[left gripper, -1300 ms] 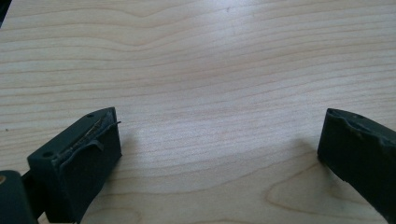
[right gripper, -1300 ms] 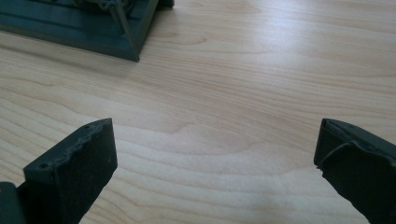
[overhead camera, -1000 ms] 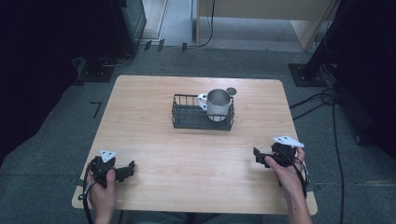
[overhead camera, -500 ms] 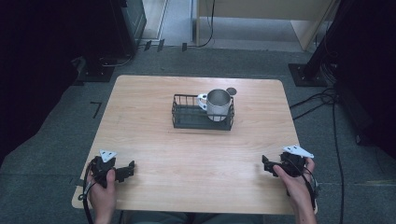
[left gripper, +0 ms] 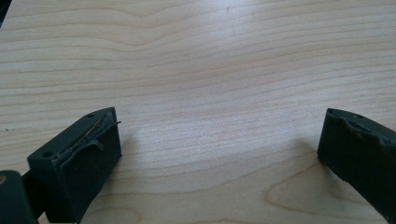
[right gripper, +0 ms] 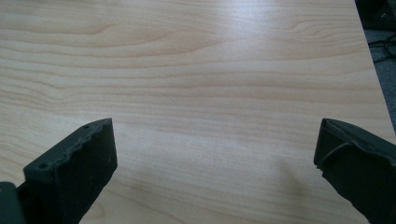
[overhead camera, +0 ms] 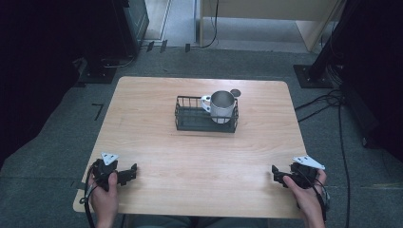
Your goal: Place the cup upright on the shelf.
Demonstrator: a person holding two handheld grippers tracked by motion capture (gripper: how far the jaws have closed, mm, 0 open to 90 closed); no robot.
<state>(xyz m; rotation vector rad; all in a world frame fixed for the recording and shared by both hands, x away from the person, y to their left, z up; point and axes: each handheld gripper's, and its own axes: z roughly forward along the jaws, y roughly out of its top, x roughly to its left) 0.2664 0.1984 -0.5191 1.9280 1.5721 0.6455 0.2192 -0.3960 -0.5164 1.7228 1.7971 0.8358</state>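
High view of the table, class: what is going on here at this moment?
A person sits at a wooden table with tongs in each hand. The left tongs and right tongs both rest near the front edge, jaws wide open and holding nothing. Farther back, a metal mug stands upright in the right end of a black wire basket. A small dark round object lies behind the basket. Nothing is being handled.
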